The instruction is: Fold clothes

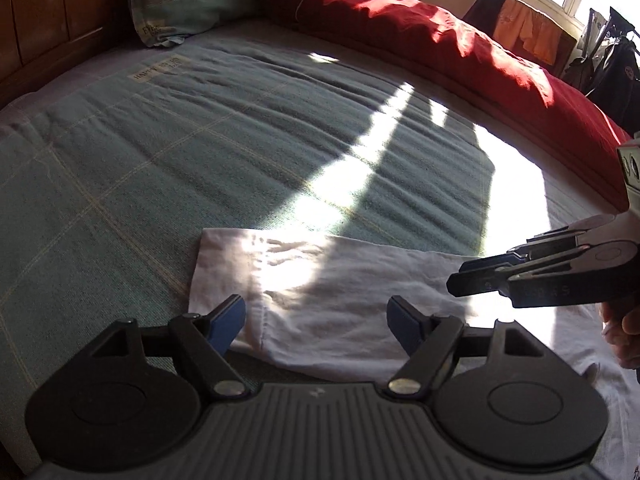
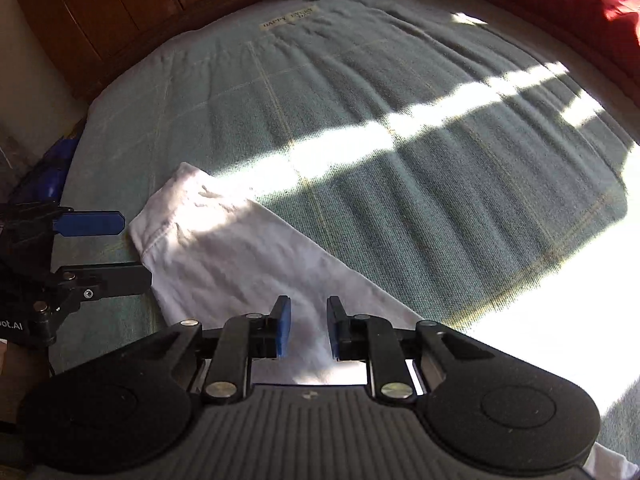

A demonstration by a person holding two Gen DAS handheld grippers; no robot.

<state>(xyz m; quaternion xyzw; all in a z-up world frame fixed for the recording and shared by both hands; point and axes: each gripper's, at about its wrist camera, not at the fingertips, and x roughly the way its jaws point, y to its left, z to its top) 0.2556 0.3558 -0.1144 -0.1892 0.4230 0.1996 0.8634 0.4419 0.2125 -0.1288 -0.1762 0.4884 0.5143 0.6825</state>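
A white garment (image 1: 320, 304) is seen on a bed cover (image 1: 200, 152) of muted grey-green, which is crossed by thin pale-yellow lines in a wide check. Bright white bands of sunlight are laid across both. A deep red quilt (image 1: 420, 36) is shown along the far edge, and a pillow (image 1: 180, 0) is patterned in the same green check. The headboard (image 2: 120, 8) is coloured a warm reddish brown. Both grippers — left gripper (image 1: 316, 324) and right gripper (image 2: 308, 328) — are black, with blue pads (image 1: 228, 324). An orange garment (image 1: 528, 32) is hung in the background.
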